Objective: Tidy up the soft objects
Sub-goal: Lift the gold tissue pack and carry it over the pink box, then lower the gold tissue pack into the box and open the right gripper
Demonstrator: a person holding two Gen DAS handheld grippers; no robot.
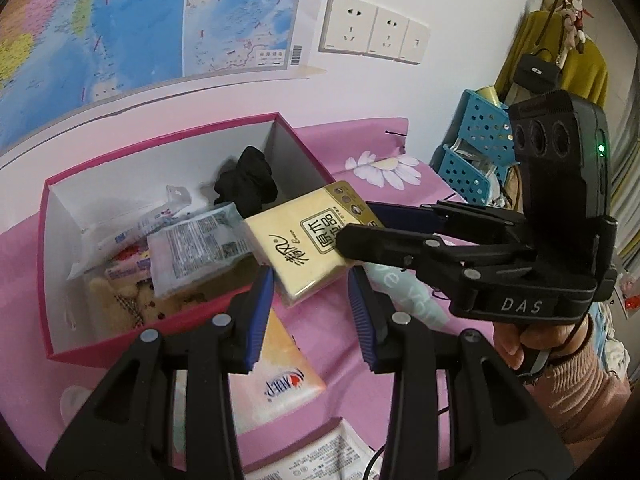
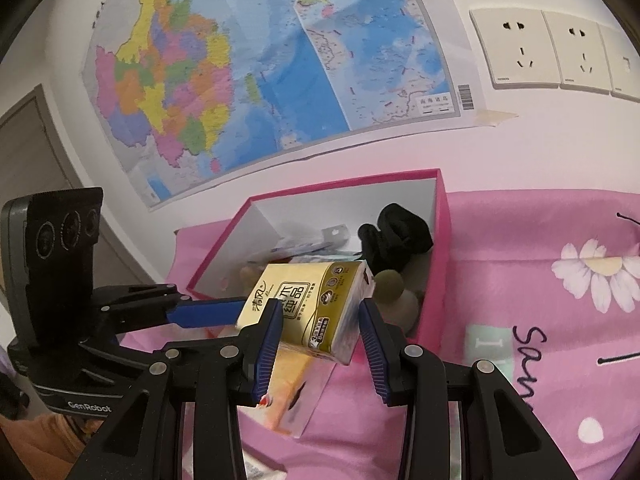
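Tissue pack [image 1: 306, 242], yellow, hangs over the near rim of the pink box [image 1: 120, 168], clamped by the right gripper [image 1: 360, 224]. Left gripper [image 1: 310, 312] is parted and holds nothing. I think next it must be lowered and released inside. Box already contains black cloth [image 1: 246, 180], packets and a plush toy.

A yellow tissue pack [image 2: 308, 304] hangs tilted over the near edge of the pink box [image 2: 438, 256], pinched between the right gripper [image 2: 320, 344] fingers [image 2: 268, 344]. The left gripper [image 2: 208, 314] reaches in beside it. A black sock [image 2: 394, 236] lies inside.
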